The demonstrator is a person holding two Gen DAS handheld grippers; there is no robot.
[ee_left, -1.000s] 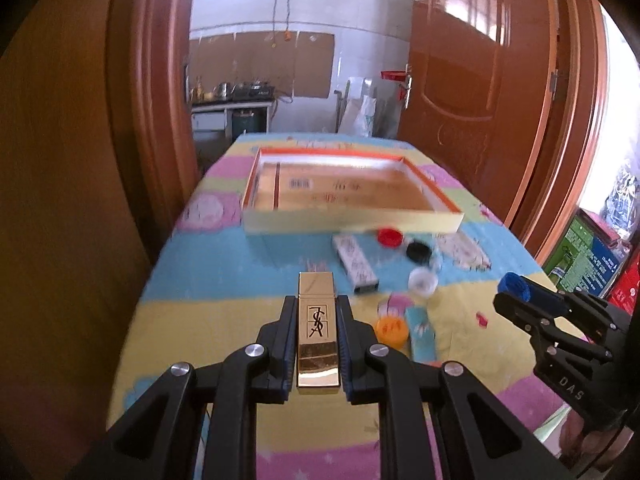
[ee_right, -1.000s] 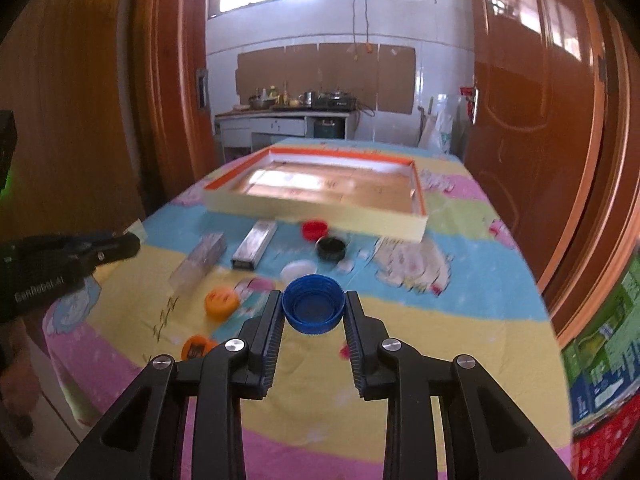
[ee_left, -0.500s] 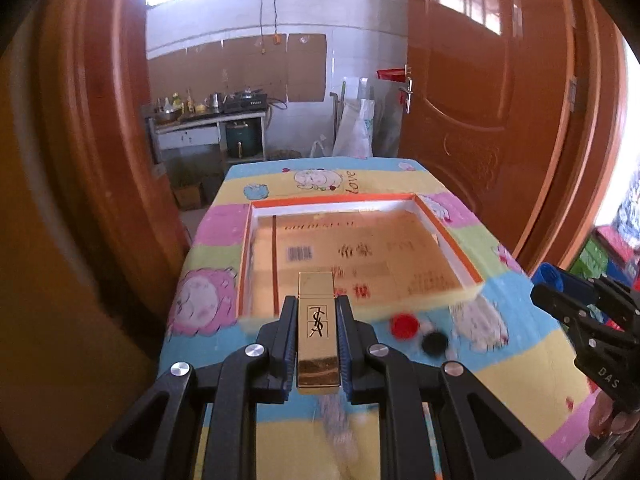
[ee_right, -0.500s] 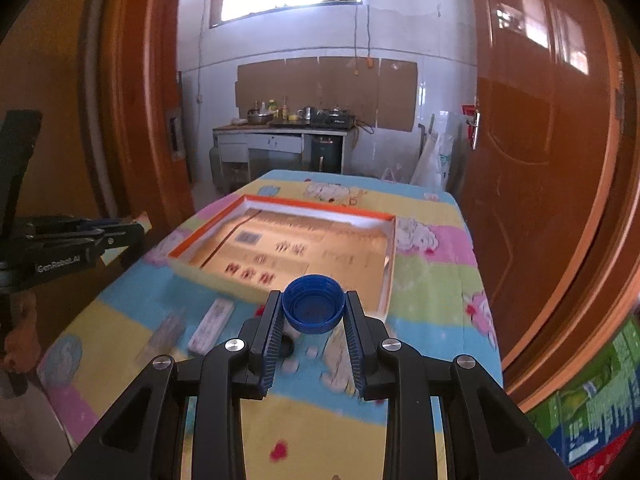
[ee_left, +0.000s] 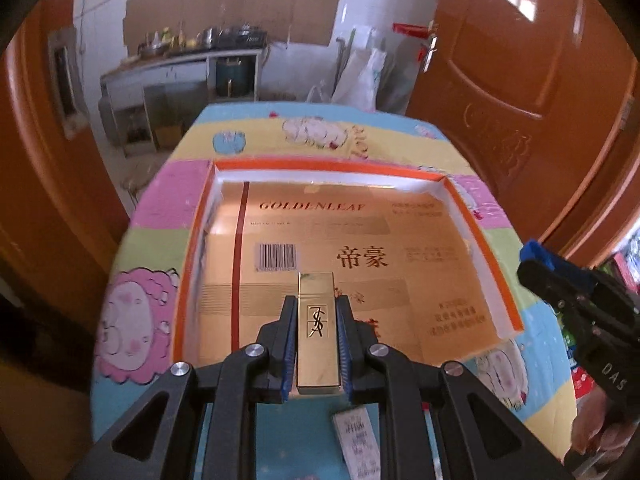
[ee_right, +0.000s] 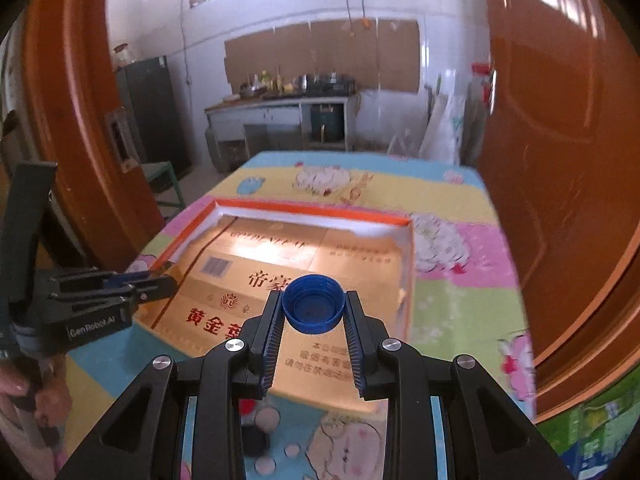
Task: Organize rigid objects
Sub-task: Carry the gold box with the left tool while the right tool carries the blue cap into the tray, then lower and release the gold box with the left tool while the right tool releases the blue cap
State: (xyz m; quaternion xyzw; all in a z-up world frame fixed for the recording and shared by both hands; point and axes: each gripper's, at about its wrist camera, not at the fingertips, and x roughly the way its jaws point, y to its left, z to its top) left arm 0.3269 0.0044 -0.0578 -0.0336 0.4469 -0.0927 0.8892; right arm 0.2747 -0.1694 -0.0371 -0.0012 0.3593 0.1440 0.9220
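The left gripper (ee_left: 316,320) is clenched on a gold lipstick case (ee_left: 317,332), which lies lengthwise between the two jaws with its logo facing up. The case is held in the air above the near part of the shallow cardboard box (ee_left: 480,248), a golden tray with orange rim and printed text on its floor. The box rests on a table covered with a colourful cartoon cloth (ee_left: 160,208). Just below the left gripper, a small white printed pack (ee_left: 356,436) lies on the cloth, outside the box. On the right side, the right gripper (ee_right: 314,312) is grasping a blue bottle cap (ee_right: 313,309) by its ribbed sides, the open side of the cap facing up. The cap also hangs above the near part of the box (ee_right: 320,216). Under this gripper some small caps, one of them red (ee_right: 248,405), lie on the cloth near the front wall of the box.
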